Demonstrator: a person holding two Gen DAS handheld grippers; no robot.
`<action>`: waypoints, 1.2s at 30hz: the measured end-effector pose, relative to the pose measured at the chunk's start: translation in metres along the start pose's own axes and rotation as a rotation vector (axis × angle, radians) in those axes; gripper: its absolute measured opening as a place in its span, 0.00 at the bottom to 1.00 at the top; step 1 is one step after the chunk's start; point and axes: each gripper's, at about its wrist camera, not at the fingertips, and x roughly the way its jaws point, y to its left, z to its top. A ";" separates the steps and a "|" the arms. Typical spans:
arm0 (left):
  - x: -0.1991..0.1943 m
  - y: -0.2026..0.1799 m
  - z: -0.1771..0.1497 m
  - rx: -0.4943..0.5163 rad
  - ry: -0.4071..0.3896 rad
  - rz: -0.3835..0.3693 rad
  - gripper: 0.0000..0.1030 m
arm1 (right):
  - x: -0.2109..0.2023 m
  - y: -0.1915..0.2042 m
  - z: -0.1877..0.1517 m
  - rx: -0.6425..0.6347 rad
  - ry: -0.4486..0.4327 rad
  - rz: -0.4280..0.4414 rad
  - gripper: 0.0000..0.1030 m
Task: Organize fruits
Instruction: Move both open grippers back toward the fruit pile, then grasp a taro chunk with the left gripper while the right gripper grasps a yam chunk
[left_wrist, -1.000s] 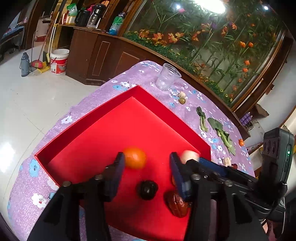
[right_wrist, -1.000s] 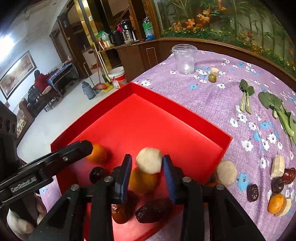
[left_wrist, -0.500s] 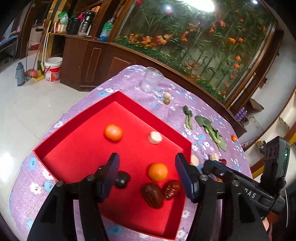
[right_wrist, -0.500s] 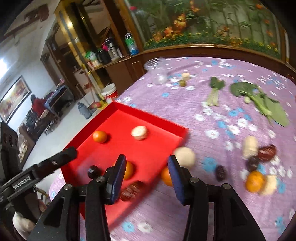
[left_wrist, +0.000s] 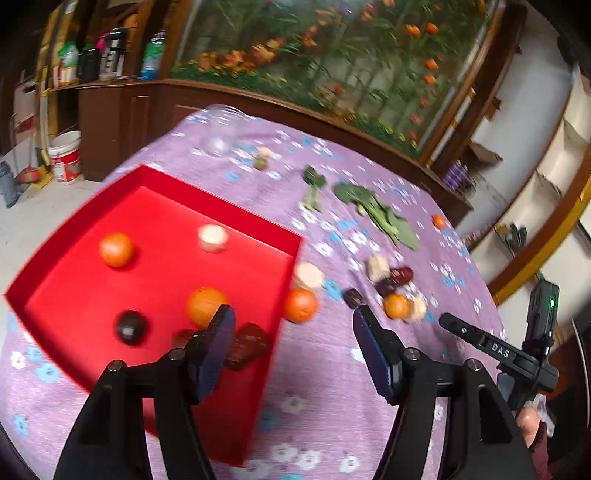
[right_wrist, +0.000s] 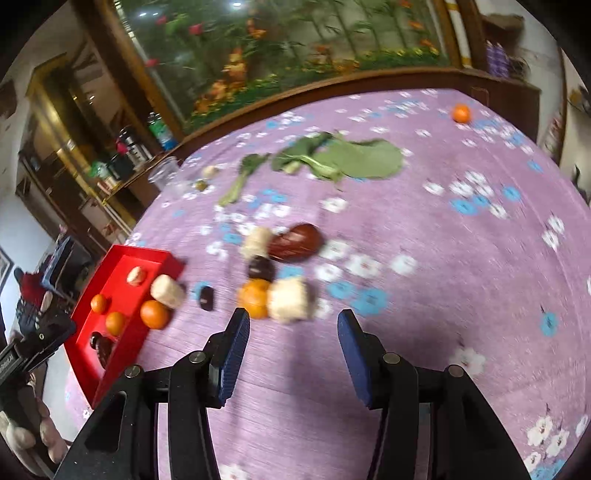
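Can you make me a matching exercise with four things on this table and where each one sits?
1. black plum
2. leafy greens
3. lone orange
4. clear cup

A. far corner of the cloth, alone
B. inside the red tray
C. flat on mid-table
D. table edge nearest the cabinet

Pairs: 1-B, 2-C, 3-A, 4-D

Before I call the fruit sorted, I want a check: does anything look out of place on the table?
Yes. An orange and a pale round piece lie on the cloth just outside the red tray, and one small orange sits alone at the far edge.
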 end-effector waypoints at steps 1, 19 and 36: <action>0.003 -0.006 -0.002 0.012 0.010 -0.003 0.64 | 0.001 -0.003 0.000 0.001 0.003 0.002 0.52; 0.067 -0.057 0.029 0.156 0.075 -0.015 0.64 | 0.027 0.012 0.017 -0.106 0.011 -0.007 0.52; 0.190 -0.106 0.063 0.228 0.291 -0.121 0.43 | 0.040 0.009 0.020 -0.131 0.036 -0.012 0.52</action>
